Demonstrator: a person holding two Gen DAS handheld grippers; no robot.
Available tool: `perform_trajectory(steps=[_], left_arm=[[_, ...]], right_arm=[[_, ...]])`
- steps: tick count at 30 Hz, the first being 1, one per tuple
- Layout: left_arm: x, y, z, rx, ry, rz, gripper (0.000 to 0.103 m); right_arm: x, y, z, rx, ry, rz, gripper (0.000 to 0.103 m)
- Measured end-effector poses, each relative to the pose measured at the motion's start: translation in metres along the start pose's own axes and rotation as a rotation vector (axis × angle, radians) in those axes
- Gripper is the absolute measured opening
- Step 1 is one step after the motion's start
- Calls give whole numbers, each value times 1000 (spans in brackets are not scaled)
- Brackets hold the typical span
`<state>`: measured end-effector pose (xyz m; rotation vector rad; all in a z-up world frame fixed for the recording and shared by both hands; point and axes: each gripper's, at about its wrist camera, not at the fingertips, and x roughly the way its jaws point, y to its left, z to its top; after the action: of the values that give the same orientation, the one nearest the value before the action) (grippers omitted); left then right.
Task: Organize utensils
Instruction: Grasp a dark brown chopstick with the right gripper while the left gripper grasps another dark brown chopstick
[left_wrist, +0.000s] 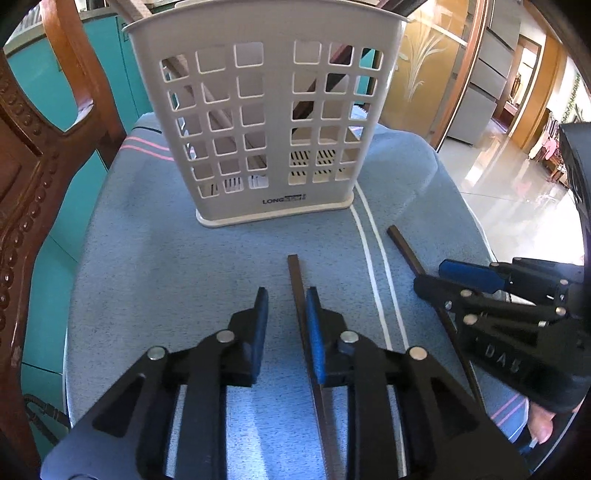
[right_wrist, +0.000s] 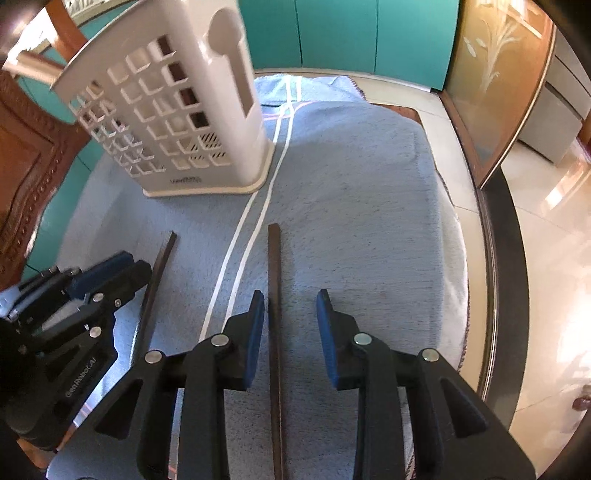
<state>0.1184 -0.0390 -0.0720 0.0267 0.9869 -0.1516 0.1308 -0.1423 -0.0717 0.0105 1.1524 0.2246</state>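
Two dark chopsticks lie on a blue towel (left_wrist: 147, 240) in front of a white slotted utensil holder (left_wrist: 275, 110), which stands upright. My left gripper (left_wrist: 287, 295) is open around the left chopstick (left_wrist: 294, 273); the stick lies against the right pad, with a gap to the left pad. The right gripper (right_wrist: 290, 297) is open astride the other chopstick (right_wrist: 274, 258), which sits close to its left pad. Each gripper also shows in the other view: the right gripper (left_wrist: 443, 277) over its chopstick (left_wrist: 402, 243), and the left gripper (right_wrist: 125, 266) by its chopstick (right_wrist: 164, 258). Dark and pale sticks show through the holder's holes.
A carved wooden chair (left_wrist: 29, 166) stands close on the left, with teal cabinet fronts (right_wrist: 332, 33) behind. The towel (right_wrist: 351, 184) ends at a dark table rim (right_wrist: 498, 258) on the right, beyond which is shiny tiled floor. A hand (left_wrist: 539, 424) shows at the lower right.
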Motion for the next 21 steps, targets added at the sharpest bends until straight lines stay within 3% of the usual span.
perform_trajectory(steps=[4,6,9,11,15,21], left_arm=[[-1,0,0,-1,0,3,24],[-1,1,-1,-3,1,4,25],[-1,1,-1,-6,2,10,31],[1,2,-3,-11,5,14,34],[10,5,-5,-7,22,24,39],[20,4,-7,5,31,44,45]], right_arm=[[-2,5,-5,-24,-1,10,27],[-3,7,-8,-29,1,22,16],[-4,6,-10,-11,31,116,14],[-10,6,-12,-6,15,134,14],[-18,11,-13,-39,-31,53,22],[-11,20,-16,-96,-21,-30,28]])
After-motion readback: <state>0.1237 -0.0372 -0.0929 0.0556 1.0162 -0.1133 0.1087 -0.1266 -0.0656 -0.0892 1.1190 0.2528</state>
